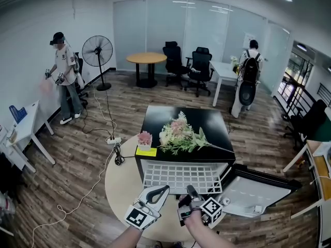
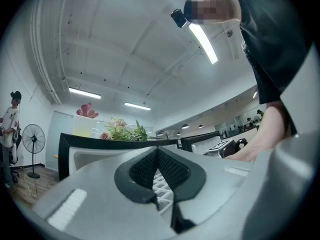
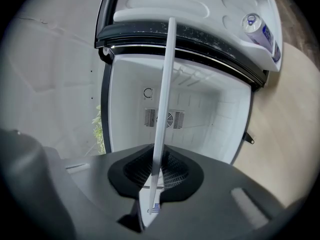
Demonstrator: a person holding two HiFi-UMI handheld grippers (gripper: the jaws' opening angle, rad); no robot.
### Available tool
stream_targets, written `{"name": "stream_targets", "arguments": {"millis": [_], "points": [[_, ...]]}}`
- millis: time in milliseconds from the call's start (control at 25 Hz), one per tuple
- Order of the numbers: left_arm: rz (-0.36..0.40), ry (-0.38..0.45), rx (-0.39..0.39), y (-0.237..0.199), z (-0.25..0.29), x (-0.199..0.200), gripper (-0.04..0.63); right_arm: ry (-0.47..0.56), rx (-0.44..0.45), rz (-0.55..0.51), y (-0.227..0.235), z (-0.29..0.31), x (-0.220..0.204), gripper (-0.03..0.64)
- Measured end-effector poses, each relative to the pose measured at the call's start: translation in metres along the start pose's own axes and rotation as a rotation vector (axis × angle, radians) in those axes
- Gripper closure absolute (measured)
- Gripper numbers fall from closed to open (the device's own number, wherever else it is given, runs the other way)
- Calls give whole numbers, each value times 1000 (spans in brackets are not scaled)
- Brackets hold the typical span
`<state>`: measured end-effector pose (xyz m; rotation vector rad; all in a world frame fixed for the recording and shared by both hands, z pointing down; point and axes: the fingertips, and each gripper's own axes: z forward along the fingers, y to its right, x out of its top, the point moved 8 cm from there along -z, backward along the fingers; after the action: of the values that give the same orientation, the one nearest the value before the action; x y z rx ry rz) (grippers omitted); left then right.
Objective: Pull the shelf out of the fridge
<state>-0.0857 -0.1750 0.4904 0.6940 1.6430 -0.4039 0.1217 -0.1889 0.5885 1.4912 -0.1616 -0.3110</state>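
A black mini fridge (image 1: 160, 115) stands on a round table with its door (image 1: 258, 190) swung open to the right. The white wire shelf (image 1: 178, 177) sticks out of its front, level, towards me. My right gripper (image 1: 190, 190) is shut on the shelf's front edge. In the right gripper view the shelf (image 3: 162, 109) runs edge-on between the pads of that gripper (image 3: 155, 179) into the white fridge interior (image 3: 200, 114). My left gripper (image 1: 161, 189) lies at the shelf's front left. Its tips (image 2: 159, 156) meet, and the shelf's grid (image 2: 162, 189) shows through the gap behind them.
Flowers (image 1: 181, 136), a pink item (image 1: 145, 138) and a yellow note (image 1: 146, 151) lie on the fridge top. A can (image 3: 252, 23) sits in the door. Cables and a power strip (image 1: 111, 141) cross the floor at left. Two people (image 1: 64, 76) (image 1: 248, 76) stand far off.
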Motion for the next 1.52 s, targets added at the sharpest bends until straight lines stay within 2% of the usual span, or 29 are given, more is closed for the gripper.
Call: {"name": "stream_targets", "arguments": {"millis": [200,360,480,640,720,960,1080,1400,1520], "points": [[-67,26,-27,10,4,10,595,-5,-9,-2,-3,-9,-3,580],[-44,37,-37,12,4,12,595,-7,-12,-7,-4,-15,-4,581],[-66,43,-43,16,4,16,595,-10,-13,-9,-6,-20,-5,580],[-21,71,-56,19,3,17,595,-11,-5,0,-8,-27,-6,581],[-23,78,-62,21,2,17,595,-11,-17,-5,-10,-33,-8,581],[-71,76,-76,27,4,20,595,-13,-68,-176,-10,-52,-7,583],[-41,80,-73,24,6,19,595,-19,-80,-248,-8,-56,-2,583],[-66,87,-96,26,11,15,595,-29,-93,-625,-17,-72,10,583],[-57,85,-104,24,10,13,595,-27,-107,-696,-14,-77,16,583]]}}
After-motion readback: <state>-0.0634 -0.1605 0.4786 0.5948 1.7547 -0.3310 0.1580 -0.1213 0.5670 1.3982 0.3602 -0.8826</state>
